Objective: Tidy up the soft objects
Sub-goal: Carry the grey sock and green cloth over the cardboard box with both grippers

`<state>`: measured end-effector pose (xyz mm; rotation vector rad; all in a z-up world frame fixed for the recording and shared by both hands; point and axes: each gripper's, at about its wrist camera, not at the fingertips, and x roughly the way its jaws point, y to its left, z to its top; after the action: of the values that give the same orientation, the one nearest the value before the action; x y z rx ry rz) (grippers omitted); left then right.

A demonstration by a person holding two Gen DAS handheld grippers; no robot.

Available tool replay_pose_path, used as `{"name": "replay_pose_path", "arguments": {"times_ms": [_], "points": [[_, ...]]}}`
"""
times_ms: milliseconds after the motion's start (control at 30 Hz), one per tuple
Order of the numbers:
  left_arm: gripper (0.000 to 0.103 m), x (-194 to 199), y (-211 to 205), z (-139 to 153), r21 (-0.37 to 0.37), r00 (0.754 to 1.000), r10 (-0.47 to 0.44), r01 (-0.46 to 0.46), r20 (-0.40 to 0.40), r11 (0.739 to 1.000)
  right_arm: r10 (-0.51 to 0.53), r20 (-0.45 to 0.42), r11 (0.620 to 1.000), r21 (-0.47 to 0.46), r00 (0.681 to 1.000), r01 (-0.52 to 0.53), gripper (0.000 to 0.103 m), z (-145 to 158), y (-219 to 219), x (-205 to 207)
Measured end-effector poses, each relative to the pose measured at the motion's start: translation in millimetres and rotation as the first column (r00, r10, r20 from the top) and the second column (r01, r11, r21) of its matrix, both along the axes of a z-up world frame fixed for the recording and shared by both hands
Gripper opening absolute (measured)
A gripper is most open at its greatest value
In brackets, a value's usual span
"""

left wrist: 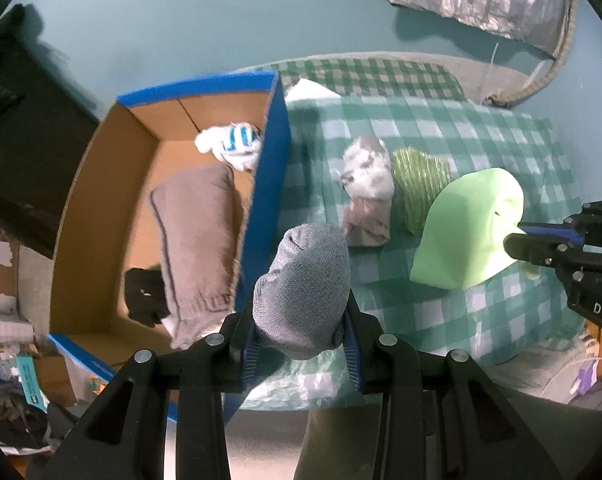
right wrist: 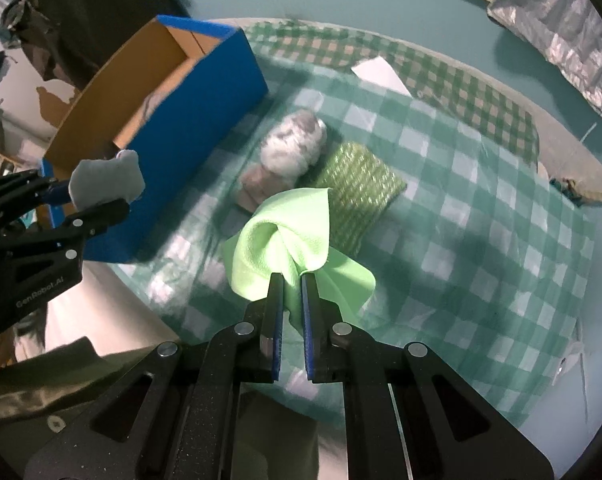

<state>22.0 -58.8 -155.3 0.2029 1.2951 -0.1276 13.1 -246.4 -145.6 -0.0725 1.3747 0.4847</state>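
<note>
My left gripper point(left wrist: 301, 344) clamped a grey sock point(left wrist: 303, 288) beside the blue box point(left wrist: 267, 184), my right gripper point(right wrist: 292, 280) a green cloth point(right wrist: 289, 236).

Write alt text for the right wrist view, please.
The right gripper is shut on a light green cloth above a green checked tablecloth. At left, the left gripper holds a grey sock beside a blue cardboard box.

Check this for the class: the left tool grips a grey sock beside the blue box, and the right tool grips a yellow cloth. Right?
Not quite. The right tool grips a light green cloth, not yellow, as the right wrist view shows. The left tool does grip the grey sock beside the blue box.
</note>
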Motion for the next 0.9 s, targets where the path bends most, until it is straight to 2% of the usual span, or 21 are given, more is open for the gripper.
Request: {"name": "replay_pose_path", "arguments": {"times_ms": [433, 900], "points": [[0.036, 5.1, 22.0, 35.7, -0.003, 0.996, 0.071, -0.071, 0.049, 0.997, 0.045, 0.071, 0.999, 0.027, 0.996, -0.047, 0.008, 39.9, 24.5, 16.0], [0.036, 4.3, 63.5, 38.2, 0.0, 0.983, 0.18, -0.18, 0.041, 0.984, 0.098, 0.113, 0.991, 0.079, 0.989, -0.107, 0.008, 68.4, 58.1, 37.0]]}}
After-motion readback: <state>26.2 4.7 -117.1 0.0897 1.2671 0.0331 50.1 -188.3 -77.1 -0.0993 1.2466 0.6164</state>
